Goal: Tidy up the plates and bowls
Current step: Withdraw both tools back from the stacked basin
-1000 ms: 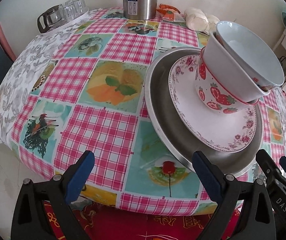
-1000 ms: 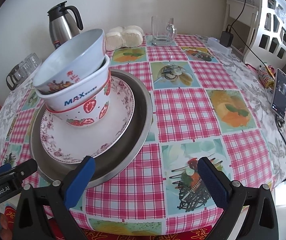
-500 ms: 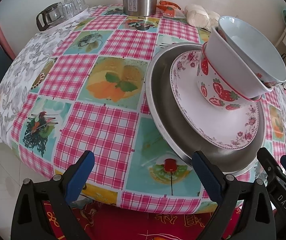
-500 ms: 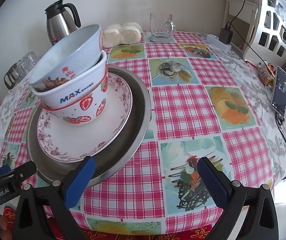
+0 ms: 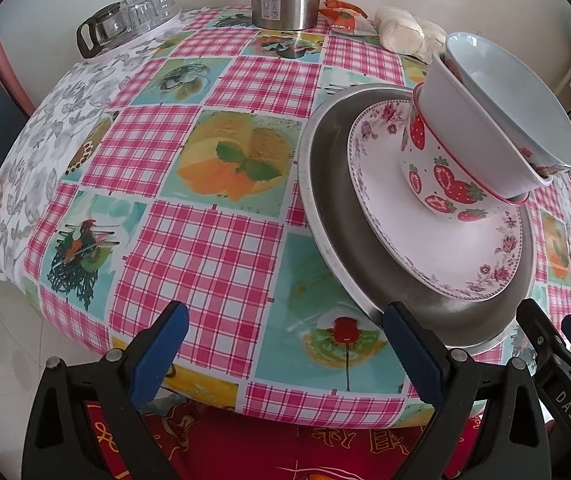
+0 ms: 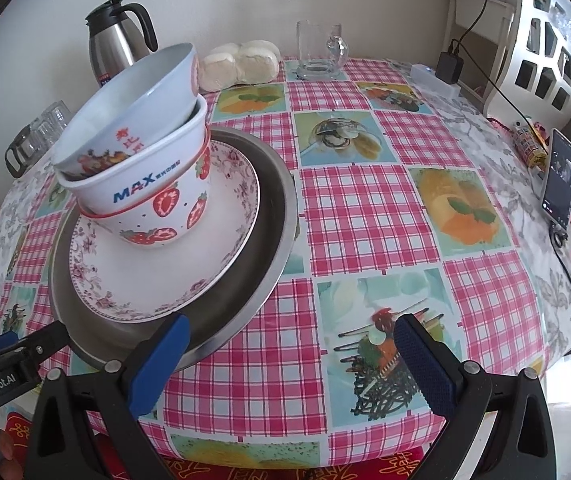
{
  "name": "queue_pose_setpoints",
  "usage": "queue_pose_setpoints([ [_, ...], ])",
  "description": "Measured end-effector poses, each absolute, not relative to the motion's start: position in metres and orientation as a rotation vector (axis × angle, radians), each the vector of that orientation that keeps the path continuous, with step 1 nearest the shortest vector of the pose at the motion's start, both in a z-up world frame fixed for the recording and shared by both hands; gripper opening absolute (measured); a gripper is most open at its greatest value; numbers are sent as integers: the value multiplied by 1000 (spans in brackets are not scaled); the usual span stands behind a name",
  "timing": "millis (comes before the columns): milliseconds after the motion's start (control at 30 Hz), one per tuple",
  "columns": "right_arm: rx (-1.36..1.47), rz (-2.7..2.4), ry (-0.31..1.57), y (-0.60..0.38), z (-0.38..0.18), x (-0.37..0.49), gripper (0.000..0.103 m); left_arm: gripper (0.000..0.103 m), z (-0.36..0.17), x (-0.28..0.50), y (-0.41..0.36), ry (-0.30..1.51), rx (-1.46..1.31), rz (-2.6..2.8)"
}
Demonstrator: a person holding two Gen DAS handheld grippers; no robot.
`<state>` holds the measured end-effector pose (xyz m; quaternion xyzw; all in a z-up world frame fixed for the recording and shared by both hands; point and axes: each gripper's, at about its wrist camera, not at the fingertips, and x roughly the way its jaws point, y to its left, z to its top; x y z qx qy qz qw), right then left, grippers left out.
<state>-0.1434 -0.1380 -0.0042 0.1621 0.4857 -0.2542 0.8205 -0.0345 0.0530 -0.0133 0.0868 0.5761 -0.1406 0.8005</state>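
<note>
The stack stands near the front edge of the table [image 6: 369, 216]. Its base is a steel plate [image 6: 273, 216], which carries a floral plate [image 6: 221, 252]. A strawberry bowl [image 6: 165, 216] sits on the floral plate, a MAX bowl [image 6: 141, 184] is nested in it, and a pale blue bowl [image 6: 141, 104] lies on top. The two upper bowls are tilted and not seated level.

The left gripper [image 5: 285, 344] hangs just off the front edge with its jaws spread wide and nothing between them. The right gripper [image 6: 289, 354] hangs off the same edge, also spread wide and empty. The two grippers flank the stack: in the left wrist view the steel plate [image 5: 325, 200] lies forward and to the right of the fingers, its rim just behind the right finger [image 5: 413, 348]. In the right wrist view the plate lies forward and to the left, its rim just behind the left finger [image 6: 157, 360].

Neither gripper is clearly the nearer; both are close to the plate's front rim. The plates are round, so there is no long axis to align with. The front rim runs roughly parallel to the table edge, so a grip there probably calls for a short inward shift by either gripper. The tilted upper bowls are judged the main hazard: they could slide if the stack is disturbed.

A thermos [image 6: 113, 44], a glass mug [image 6: 319, 52] and steamed buns [image 6: 241, 64] stand along the far edge, well apart from the stack.
</note>
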Motion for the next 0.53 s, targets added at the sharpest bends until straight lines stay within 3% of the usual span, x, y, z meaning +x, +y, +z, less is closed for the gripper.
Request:
queue_pose_setpoints([
  [533,345,-545,1046,-138,-7,-142,103,98,-12,-33,56,1232,169,-289],
])
